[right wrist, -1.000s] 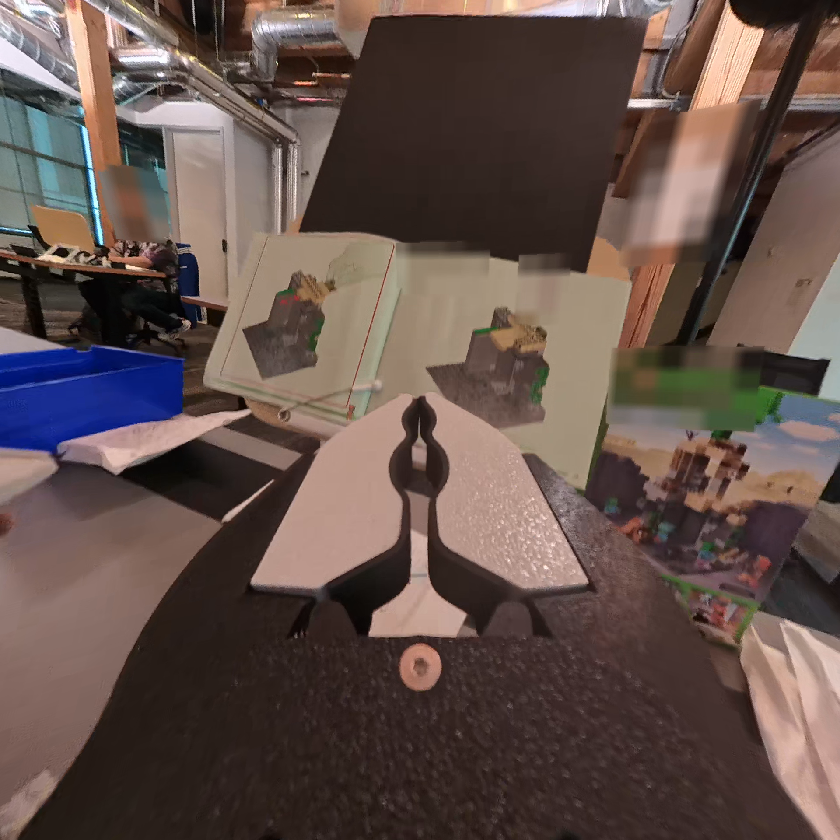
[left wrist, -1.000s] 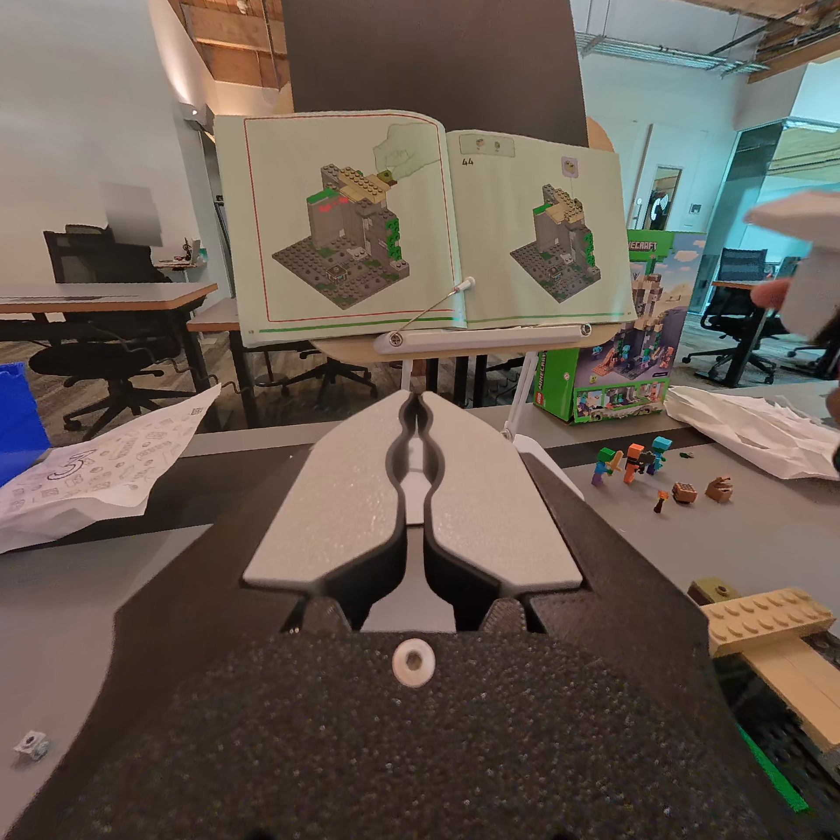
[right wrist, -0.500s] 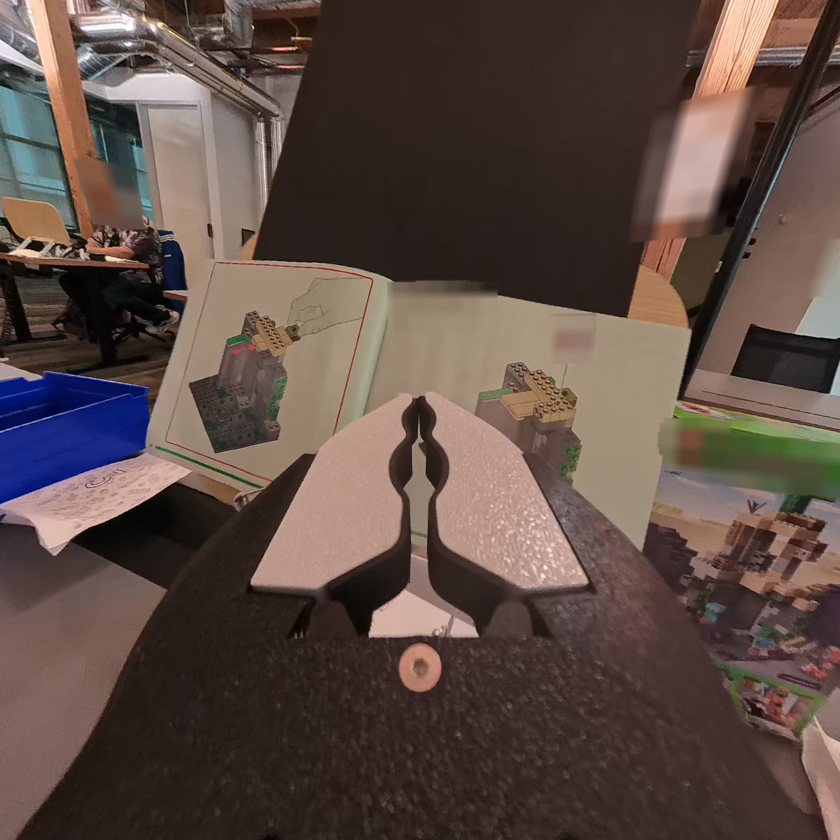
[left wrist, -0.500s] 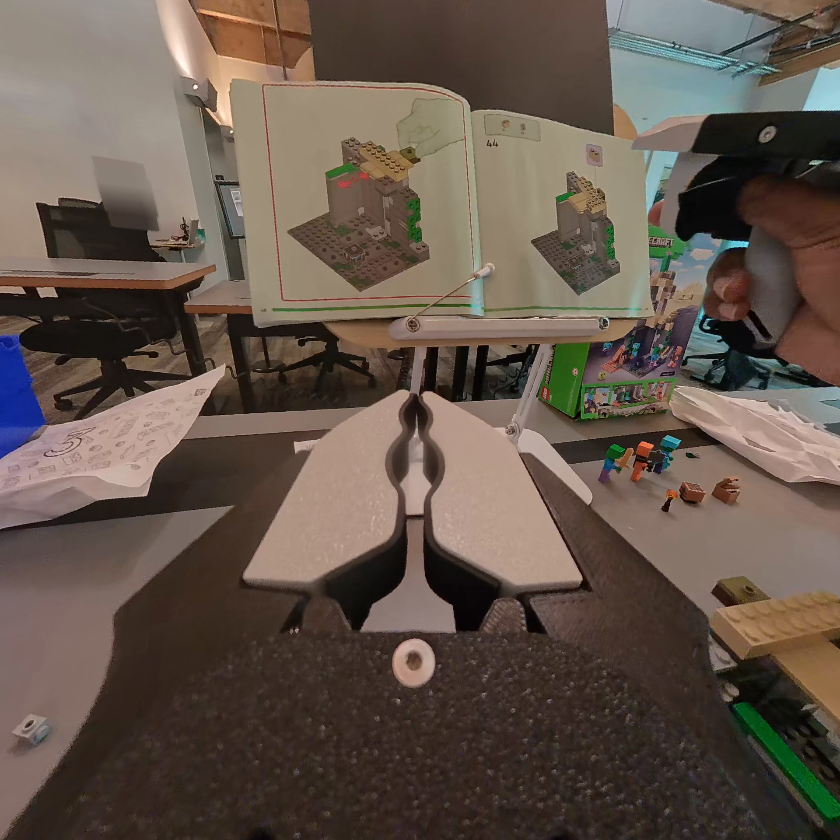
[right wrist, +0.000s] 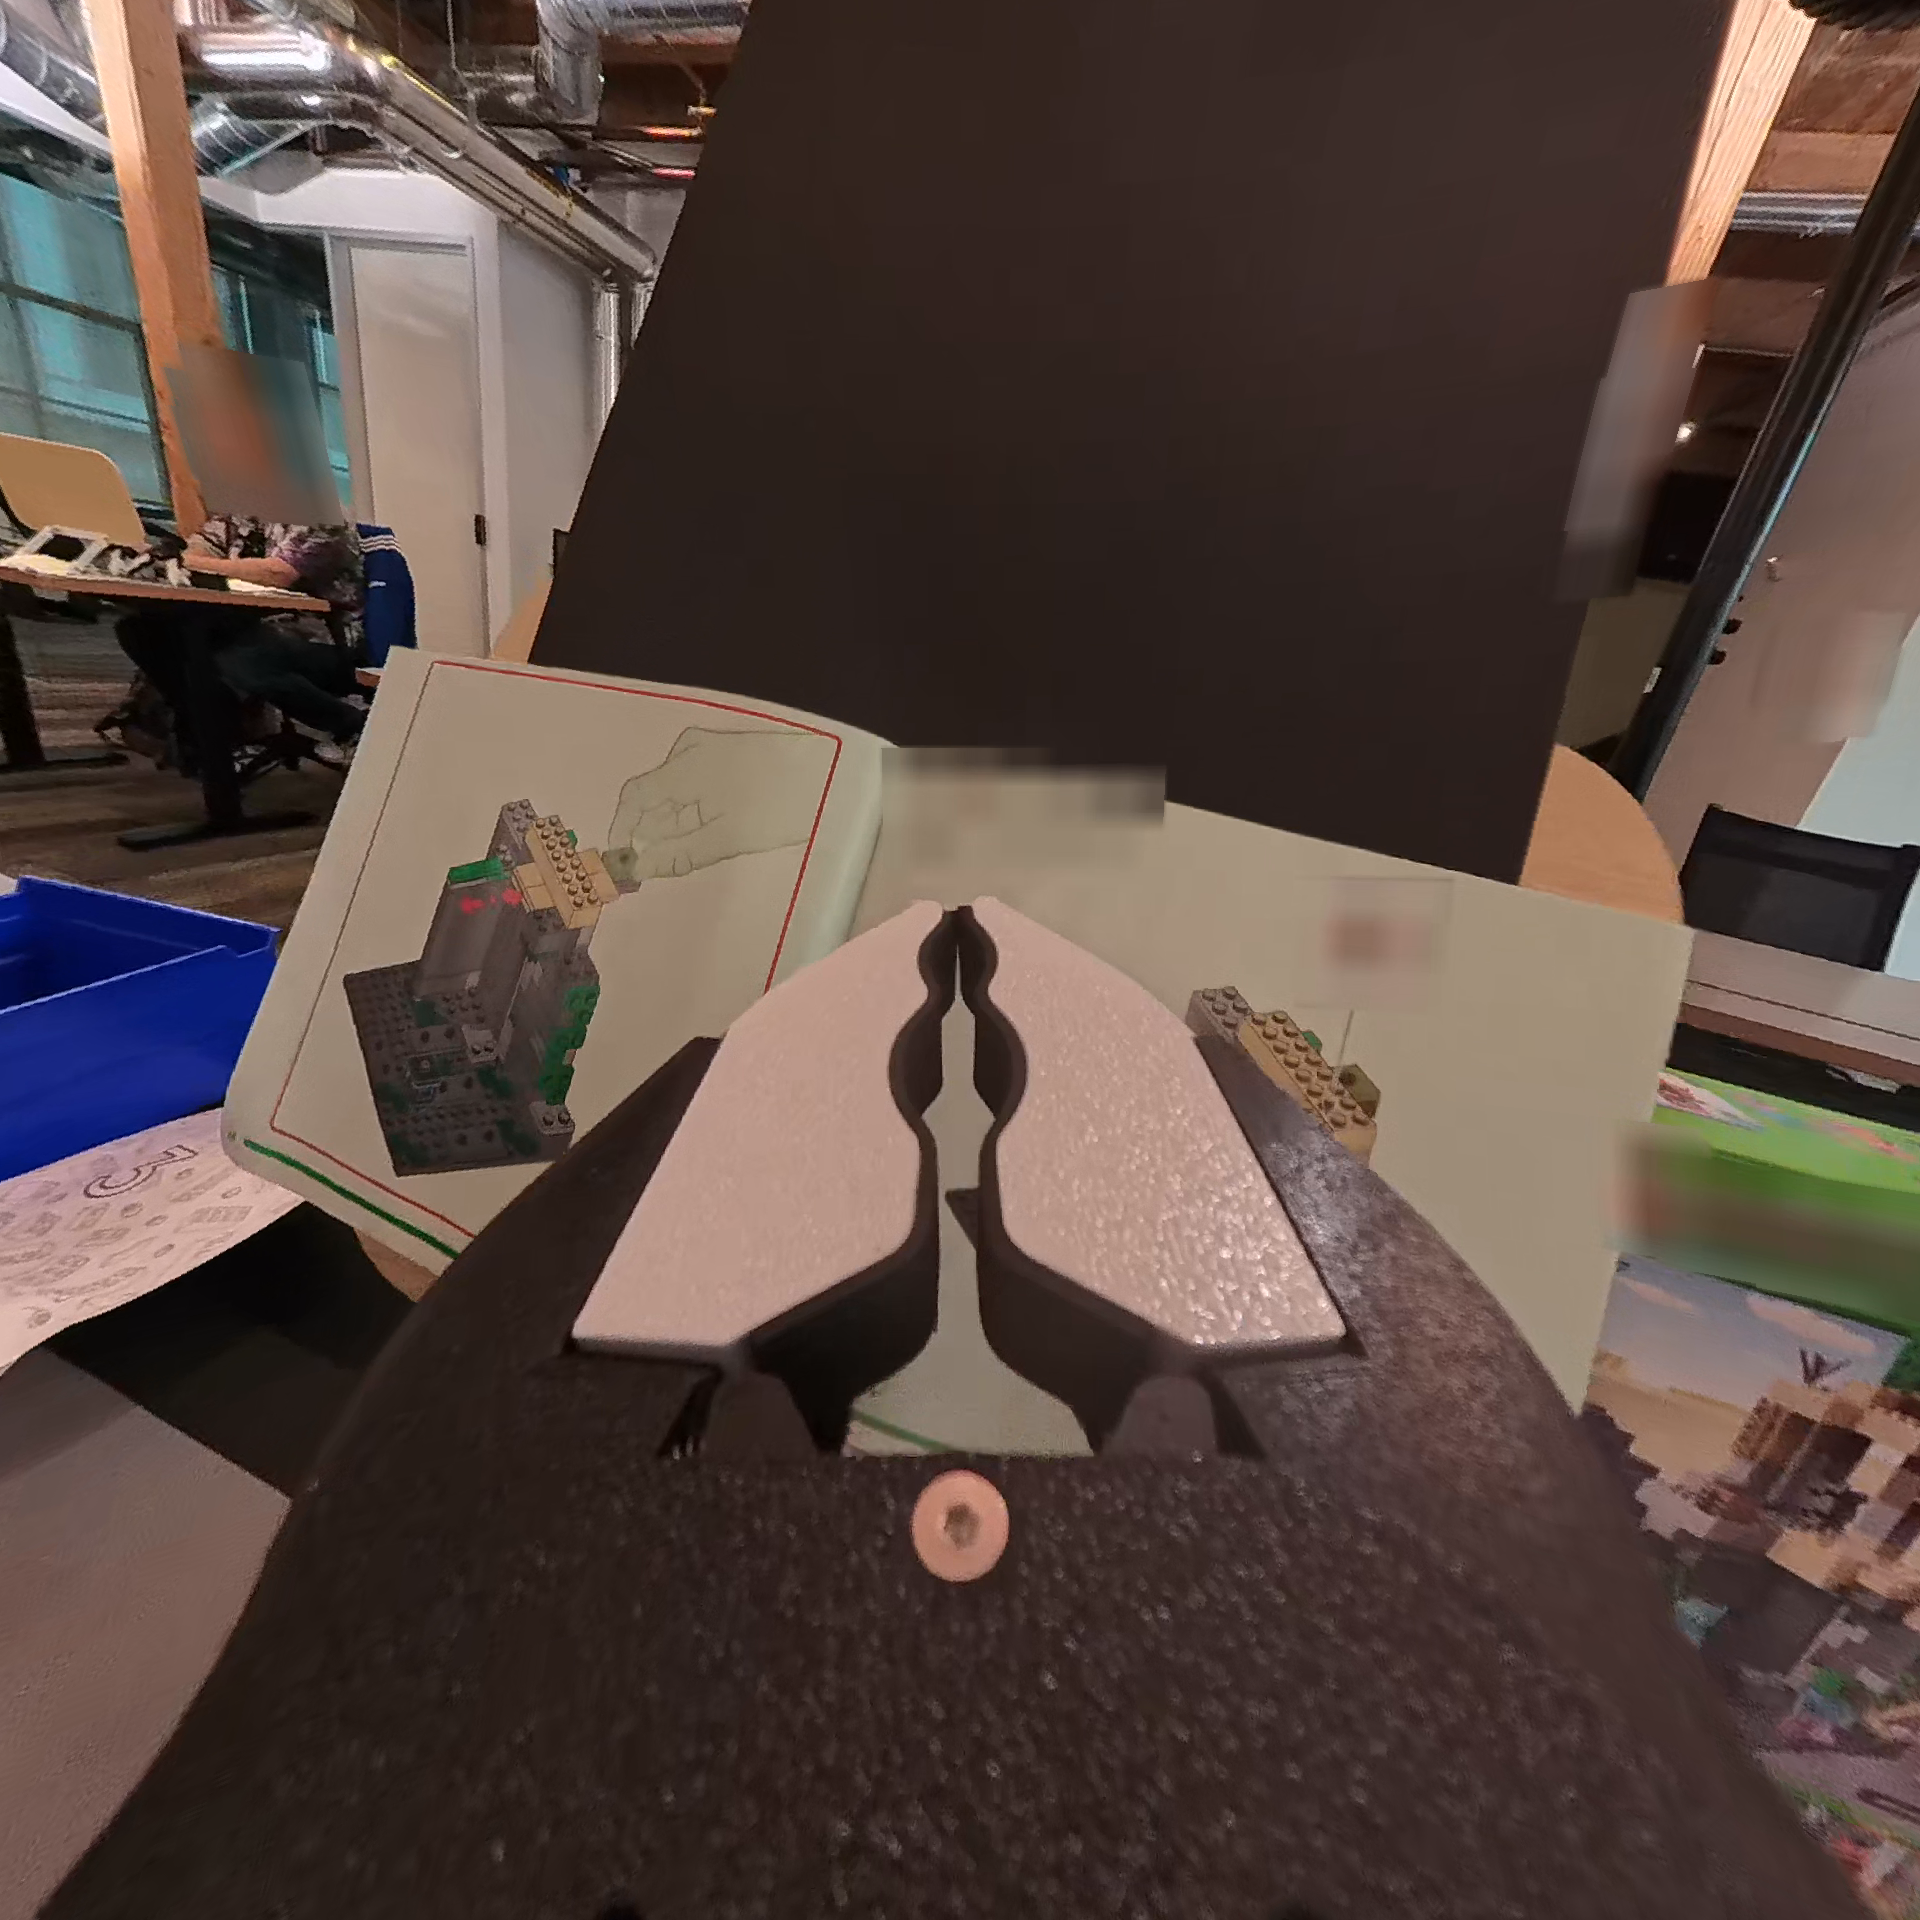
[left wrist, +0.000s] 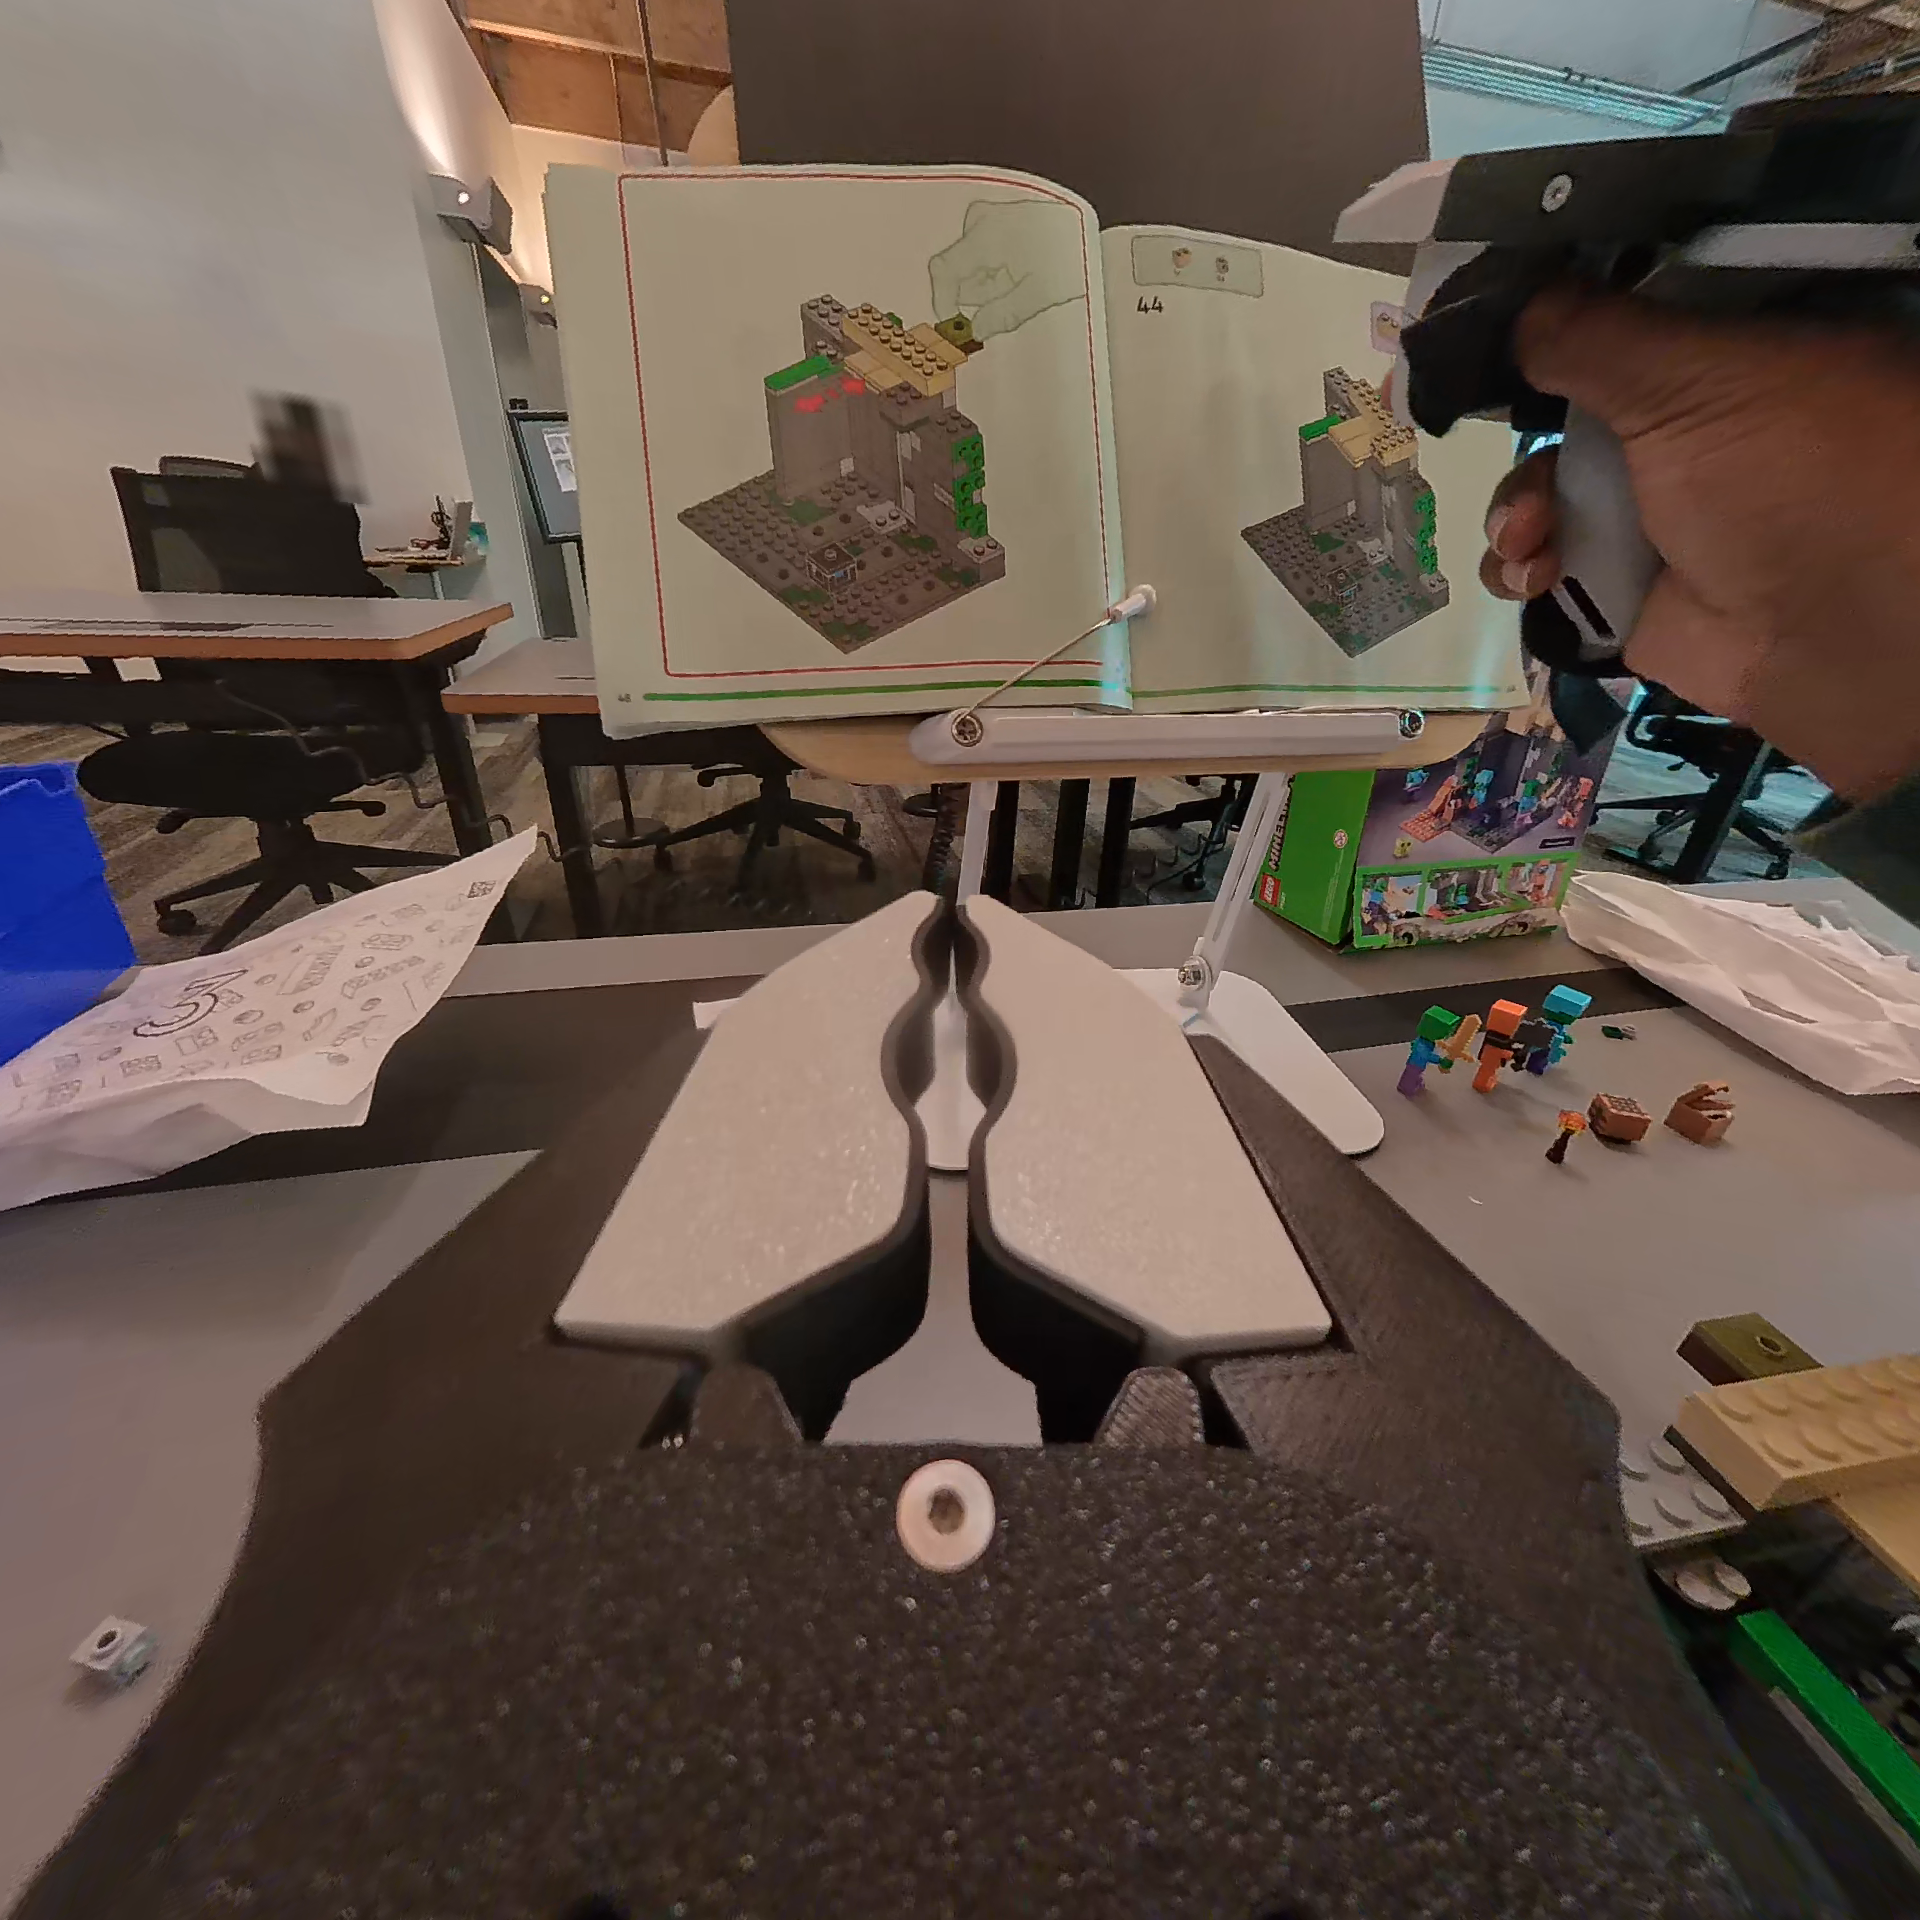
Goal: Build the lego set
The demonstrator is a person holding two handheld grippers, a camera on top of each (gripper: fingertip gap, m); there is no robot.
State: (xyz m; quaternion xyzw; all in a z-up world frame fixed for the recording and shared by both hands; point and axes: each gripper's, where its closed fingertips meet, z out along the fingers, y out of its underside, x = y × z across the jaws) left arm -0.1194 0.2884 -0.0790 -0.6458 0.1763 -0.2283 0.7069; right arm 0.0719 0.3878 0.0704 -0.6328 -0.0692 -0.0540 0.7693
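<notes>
Left claw: my left gripper (left wrist: 951,914) has its grey textured fingers pressed together, empty, low over the grey table (left wrist: 260,1278).
Left view, parts: the half-built grey, tan and green brick model (left wrist: 1808,1475) sits at the near right edge; three small block figures (left wrist: 1491,1044) stand farther right; one pale grey stud piece (left wrist: 116,1647) lies near left.
Left view, guide: the open pale-green instruction booklet (left wrist: 862,447) rests on a white stand (left wrist: 1158,732), with my hand (left wrist: 1704,499) and the other tool in front of its right page.
Right claw: my right gripper (right wrist: 958,914) is also closed on nothing, raised close before the booklet (right wrist: 582,935).
Right view, surroundings: a blue plastic bin (right wrist: 114,1008) sits far left.
Doing it well: I judge I'm reading the step; I should match the pictured piece, then part the fingers before reaching.
</notes>
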